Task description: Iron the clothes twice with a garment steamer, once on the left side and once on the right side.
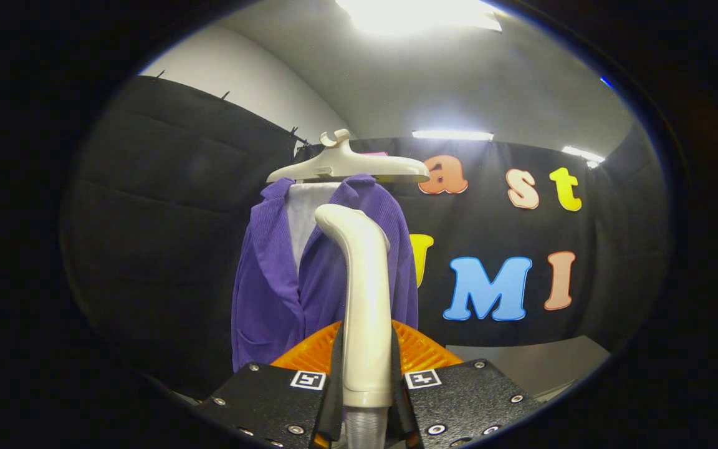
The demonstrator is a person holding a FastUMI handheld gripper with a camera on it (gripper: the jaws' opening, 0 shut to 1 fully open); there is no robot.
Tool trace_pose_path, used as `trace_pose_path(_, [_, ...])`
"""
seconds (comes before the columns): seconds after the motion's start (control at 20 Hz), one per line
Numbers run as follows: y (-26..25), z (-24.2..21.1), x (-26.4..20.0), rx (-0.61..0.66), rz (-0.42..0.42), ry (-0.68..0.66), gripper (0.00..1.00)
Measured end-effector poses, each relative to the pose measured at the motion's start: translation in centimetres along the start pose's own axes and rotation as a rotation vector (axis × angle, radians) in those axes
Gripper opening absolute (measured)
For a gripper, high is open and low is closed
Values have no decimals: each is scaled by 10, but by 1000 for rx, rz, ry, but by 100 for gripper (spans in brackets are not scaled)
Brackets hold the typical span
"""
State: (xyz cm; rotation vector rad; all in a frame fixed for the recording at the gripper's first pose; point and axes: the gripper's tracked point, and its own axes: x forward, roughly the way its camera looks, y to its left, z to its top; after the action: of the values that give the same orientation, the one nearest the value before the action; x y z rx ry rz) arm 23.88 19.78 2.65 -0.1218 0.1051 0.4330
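- The purple garment (272,280) hangs far and left of centre against the booth's black wall, draped on a pale hanger (349,165) — its front falls open over a white inner panel (303,218) just under the hanger.
- The garment's lower hem is cut off behind the gripper body, and its right half is largely hidden by the steamer.
- The garment steamer (365,299), a cream handle with a head bent over to the left at the top, stands upright in front of the garment; whether the head touches the cloth cannot be told.
- The gripper (366,374) pinches the steamer's handle, one finger pressed on each side near its lower end.
- An orange ribbed part (421,352) shows behind the handle, mostly covered.
- To the near right, a grey flat surface (533,362) — only its corner is visible.
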Motion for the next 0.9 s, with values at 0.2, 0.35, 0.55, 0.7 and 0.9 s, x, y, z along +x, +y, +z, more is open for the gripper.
trace_pose_path(0.2, [11,-39,-14,11,6,74,32])
trace_pose_path(0.35, [14,-66,-22,17,3,125,32])
trace_pose_path(0.55, [19,-97,-34,25,-2,178,32])
trace_pose_path(0.7, [20,-121,-39,33,-13,203,32])
trace_pose_path(0.9, [25,-155,-47,12,-16,258,32])
